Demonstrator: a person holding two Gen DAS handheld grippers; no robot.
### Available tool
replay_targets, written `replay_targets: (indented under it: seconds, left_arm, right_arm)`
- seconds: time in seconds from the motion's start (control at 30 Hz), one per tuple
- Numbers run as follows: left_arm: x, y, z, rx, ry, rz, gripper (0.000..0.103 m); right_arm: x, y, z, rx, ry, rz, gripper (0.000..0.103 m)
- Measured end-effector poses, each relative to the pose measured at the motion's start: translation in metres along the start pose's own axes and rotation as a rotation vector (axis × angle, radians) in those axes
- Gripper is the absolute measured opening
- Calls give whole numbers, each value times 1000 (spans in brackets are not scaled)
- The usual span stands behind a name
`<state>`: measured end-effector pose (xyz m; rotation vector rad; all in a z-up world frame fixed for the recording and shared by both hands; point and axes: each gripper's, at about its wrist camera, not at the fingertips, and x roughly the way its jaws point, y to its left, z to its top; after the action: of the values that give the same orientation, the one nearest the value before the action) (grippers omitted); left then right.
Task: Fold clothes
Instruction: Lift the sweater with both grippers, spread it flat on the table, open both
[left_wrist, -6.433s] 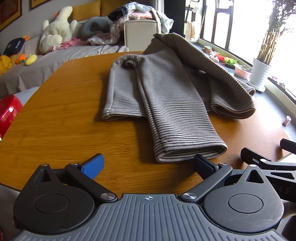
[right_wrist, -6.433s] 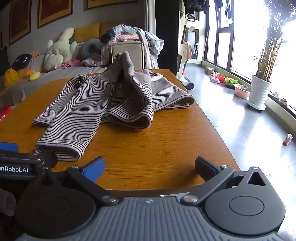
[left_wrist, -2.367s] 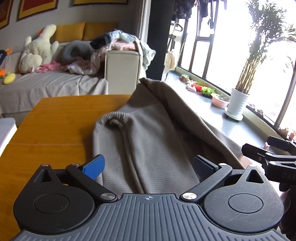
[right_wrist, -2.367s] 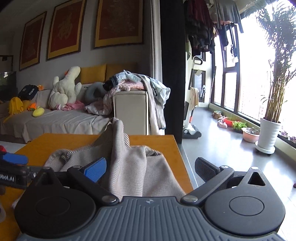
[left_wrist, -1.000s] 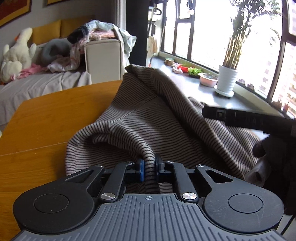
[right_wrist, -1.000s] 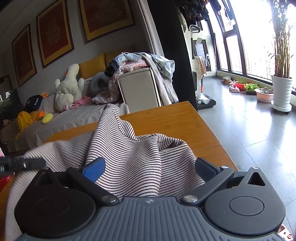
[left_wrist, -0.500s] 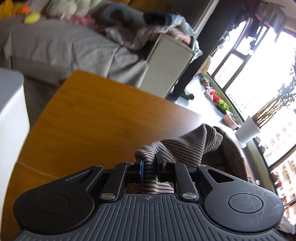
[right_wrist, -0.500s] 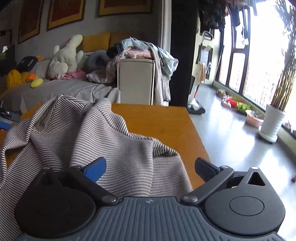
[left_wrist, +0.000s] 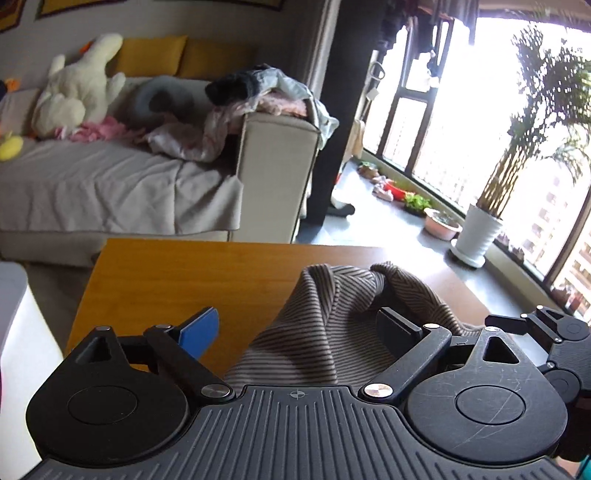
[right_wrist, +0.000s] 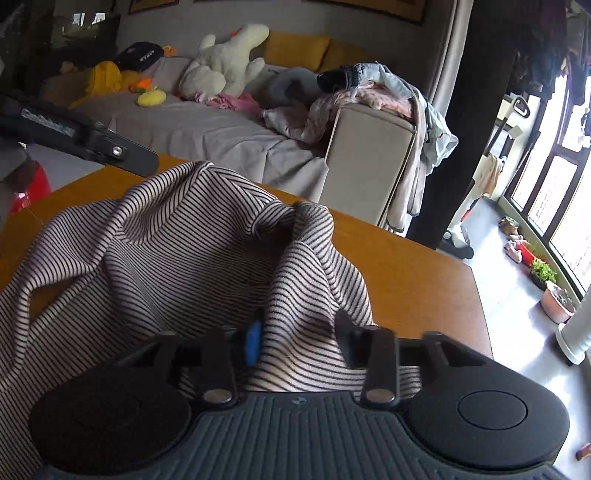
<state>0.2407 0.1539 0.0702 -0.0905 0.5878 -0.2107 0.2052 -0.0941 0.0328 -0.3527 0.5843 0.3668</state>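
Observation:
A striped brown-grey knit garment (left_wrist: 332, 321) lies bunched on the wooden table (left_wrist: 177, 273). My left gripper (left_wrist: 299, 328) is open, its jaws wide apart, with the garment lying between and in front of them. In the right wrist view the same garment (right_wrist: 177, 251) is rumpled across the table (right_wrist: 417, 273). My right gripper (right_wrist: 299, 332) has its jaws partly closed with a fold of the garment between them; the frame is blurred there and I cannot tell whether they grip it. The right gripper also shows at the right edge of the left wrist view (left_wrist: 546, 332).
A grey sofa (left_wrist: 110, 184) with a white plush toy (left_wrist: 81, 96) and piled clothes (left_wrist: 258, 99) stands beyond the table. A potted plant (left_wrist: 480, 236) is by the window. A red object (right_wrist: 26, 188) sits left of the table. The table's far edge is close.
My left gripper was shut on the garment and has opened, letting it go. My right gripper's jaws have come closer together around a fold. The garment is pulled toward the far end.

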Motion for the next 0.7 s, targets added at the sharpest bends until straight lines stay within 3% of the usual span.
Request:
replay_targets:
  seconds: [0.03, 0.1, 0.13, 0.17, 0.27, 0.33, 0.47, 0.6, 0.7]
  left_arm:
    - [15, -10, 2, 43, 4, 28, 95]
    - [45, -24, 2, 151, 26, 99, 84]
    - [58, -25, 3, 181, 39, 133, 62]
    - [70, -23, 3, 201, 53, 166, 50]
    - [104, -15, 5, 253, 89, 272, 44]
    - [120, -1, 5, 246, 112, 334, 42]
    - [125, 15, 2, 185, 134, 321, 42]
    - [118, 13, 3, 188, 116, 299, 45]
    - [104, 8, 6, 146, 97, 244, 53]
  right_arm:
    - [0, -9, 3, -17, -10, -28, 8]
    - [3, -27, 9, -51, -30, -98, 7]
    - [13, -43, 10, -53, -30, -152, 7]
    - [24, -57, 9, -38, -17, -193, 7]
    - [61, -92, -1, 72, 47, -241, 7]
    - [78, -102, -12, 129, 77, -236, 8]
    - [80, -98, -18, 127, 61, -255, 12]
    - [64, -107, -21, 174, 53, -275, 33]
    - [37, -112, -26, 208, 23, -275, 42]
